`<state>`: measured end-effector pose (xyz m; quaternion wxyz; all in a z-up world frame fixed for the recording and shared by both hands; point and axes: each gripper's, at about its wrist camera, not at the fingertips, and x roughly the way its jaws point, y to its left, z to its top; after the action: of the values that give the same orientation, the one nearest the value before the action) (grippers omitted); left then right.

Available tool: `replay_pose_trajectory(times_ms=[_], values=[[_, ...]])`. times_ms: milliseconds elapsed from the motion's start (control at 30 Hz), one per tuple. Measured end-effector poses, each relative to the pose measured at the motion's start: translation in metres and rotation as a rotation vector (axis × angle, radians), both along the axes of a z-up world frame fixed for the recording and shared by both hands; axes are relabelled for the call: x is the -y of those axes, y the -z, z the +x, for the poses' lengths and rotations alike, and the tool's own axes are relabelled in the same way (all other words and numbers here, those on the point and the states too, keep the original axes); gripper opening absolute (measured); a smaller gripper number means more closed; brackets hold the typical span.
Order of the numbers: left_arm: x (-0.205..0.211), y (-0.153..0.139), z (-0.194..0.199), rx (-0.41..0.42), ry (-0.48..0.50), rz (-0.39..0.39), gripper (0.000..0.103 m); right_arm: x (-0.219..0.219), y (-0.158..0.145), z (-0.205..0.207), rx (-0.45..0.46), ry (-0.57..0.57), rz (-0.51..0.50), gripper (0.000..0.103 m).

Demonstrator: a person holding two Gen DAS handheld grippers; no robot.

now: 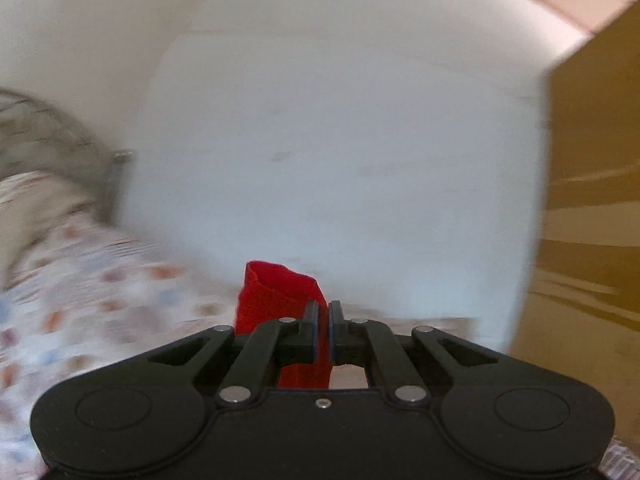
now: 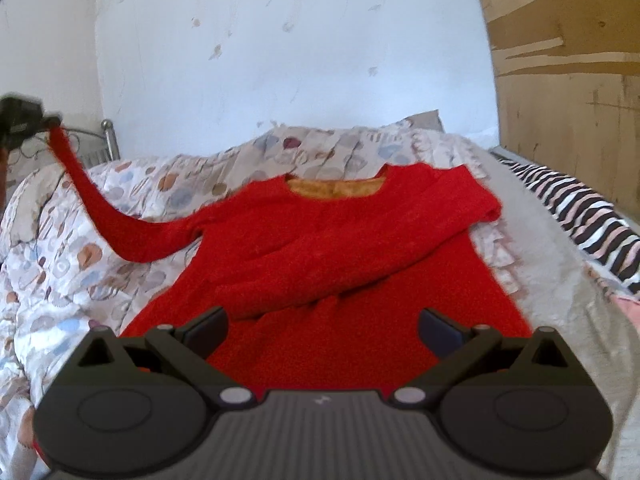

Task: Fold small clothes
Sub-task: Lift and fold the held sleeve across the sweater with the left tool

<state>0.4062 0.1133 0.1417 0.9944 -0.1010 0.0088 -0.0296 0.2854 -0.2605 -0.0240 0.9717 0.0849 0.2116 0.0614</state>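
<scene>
A small red sweater (image 2: 344,248) lies flat on the bed, neck toward the wall, with its right sleeve folded across the chest. My left gripper (image 1: 323,322) is shut on the cuff of the left sleeve (image 1: 276,300) and holds it raised; in the right wrist view that sleeve (image 2: 100,204) stretches up to the left gripper (image 2: 50,122) at the far left. My right gripper (image 2: 322,330) is open and empty, just above the sweater's lower hem.
The bed has a patterned quilt (image 2: 60,272) and a pillow (image 2: 344,140) by the white wall. A zebra-striped cloth (image 2: 580,216) lies on the right. A wooden wardrobe (image 2: 568,60) stands at the right, a metal headboard (image 2: 108,140) at the left.
</scene>
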Motion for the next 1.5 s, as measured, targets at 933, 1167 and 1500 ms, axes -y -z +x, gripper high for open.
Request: replay_pose_trajectory(times_ms=[933, 1167, 1500], values=[[0.173, 0.151, -0.012, -0.432, 0.498, 0.183, 0.065, 0.072, 0.017, -0.035, -0.072, 0.215, -0.013, 0.103], [0.099, 0.158, 0.003, -0.454, 0.236, 0.221, 0.093, 0.043, 0.008, 0.009, -0.086, 0.132, -0.04, 0.103], [0.013, 0.181, 0.068, -0.499, -0.006, 0.276, 0.09, -0.02, 0.009, 0.114, -0.114, 0.026, -0.228, 0.103]])
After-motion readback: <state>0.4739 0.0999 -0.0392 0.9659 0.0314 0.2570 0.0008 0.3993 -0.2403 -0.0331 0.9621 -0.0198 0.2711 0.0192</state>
